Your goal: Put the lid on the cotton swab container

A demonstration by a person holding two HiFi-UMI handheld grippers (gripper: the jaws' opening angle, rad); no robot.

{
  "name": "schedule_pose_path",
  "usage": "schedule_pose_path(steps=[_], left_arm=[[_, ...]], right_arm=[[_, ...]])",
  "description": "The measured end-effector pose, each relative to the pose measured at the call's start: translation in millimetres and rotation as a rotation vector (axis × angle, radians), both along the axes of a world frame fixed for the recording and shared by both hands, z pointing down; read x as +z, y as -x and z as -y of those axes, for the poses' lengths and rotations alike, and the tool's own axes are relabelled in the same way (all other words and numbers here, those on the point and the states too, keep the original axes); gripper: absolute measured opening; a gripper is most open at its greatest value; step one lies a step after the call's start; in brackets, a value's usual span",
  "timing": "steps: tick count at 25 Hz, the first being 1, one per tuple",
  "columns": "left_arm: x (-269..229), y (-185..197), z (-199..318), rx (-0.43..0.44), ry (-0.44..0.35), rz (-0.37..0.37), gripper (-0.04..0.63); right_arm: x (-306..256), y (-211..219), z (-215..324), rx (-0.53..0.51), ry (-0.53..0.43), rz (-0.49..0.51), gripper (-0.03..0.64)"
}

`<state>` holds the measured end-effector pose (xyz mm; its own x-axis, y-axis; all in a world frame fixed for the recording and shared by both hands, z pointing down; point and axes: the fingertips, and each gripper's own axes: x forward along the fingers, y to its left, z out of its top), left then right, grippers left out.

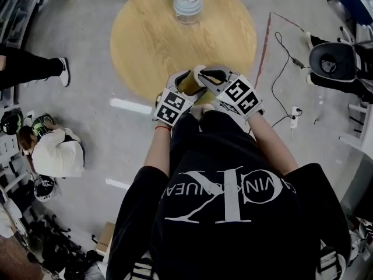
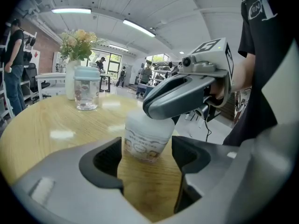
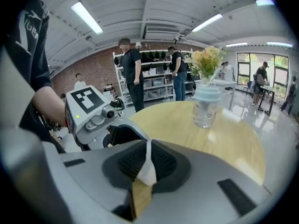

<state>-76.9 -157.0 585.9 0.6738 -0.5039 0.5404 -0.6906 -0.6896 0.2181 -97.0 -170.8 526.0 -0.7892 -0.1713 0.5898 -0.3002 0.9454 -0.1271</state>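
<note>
The cotton swab container (image 2: 147, 139), a white translucent tub with a printed label, stands near the front edge of the round wooden table (image 1: 151, 39). My left gripper (image 2: 147, 152) has its jaws closed against the tub's two sides. My right gripper (image 2: 184, 94) lies across the top of the tub and hides its rim. In the right gripper view, the right gripper (image 3: 147, 166) is shut on a thin white piece, the lid (image 3: 148, 168), seen edge-on. In the head view both grippers meet at the table's near edge, left (image 1: 185, 81) and right (image 1: 213, 74).
A clear jar with a pale blue lid (image 1: 187, 6) and a vase of flowers (image 2: 74, 45) stand at the table's far side. A person crouches on the floor at the left (image 1: 55, 153). Cables (image 1: 285, 69) and a chair (image 1: 332, 63) are at the right.
</note>
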Motion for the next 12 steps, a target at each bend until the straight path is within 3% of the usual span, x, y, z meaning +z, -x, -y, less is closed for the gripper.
schedule_pose_path(steps=[5,8,12], left_arm=[[-10,4,-14,0.009,0.005,-0.056,0.312],[-17,13,-22,-0.007,-0.018,-0.063,0.253],[-28,36,-21,-0.096,-0.081,-0.062,0.085]], right_arm=[[-2,-5,6,0.060,0.068,0.097,0.034],[-8,-10,10,0.093,0.067,0.146,0.031],[-17,-19,20,0.147,0.048,0.193,0.029]])
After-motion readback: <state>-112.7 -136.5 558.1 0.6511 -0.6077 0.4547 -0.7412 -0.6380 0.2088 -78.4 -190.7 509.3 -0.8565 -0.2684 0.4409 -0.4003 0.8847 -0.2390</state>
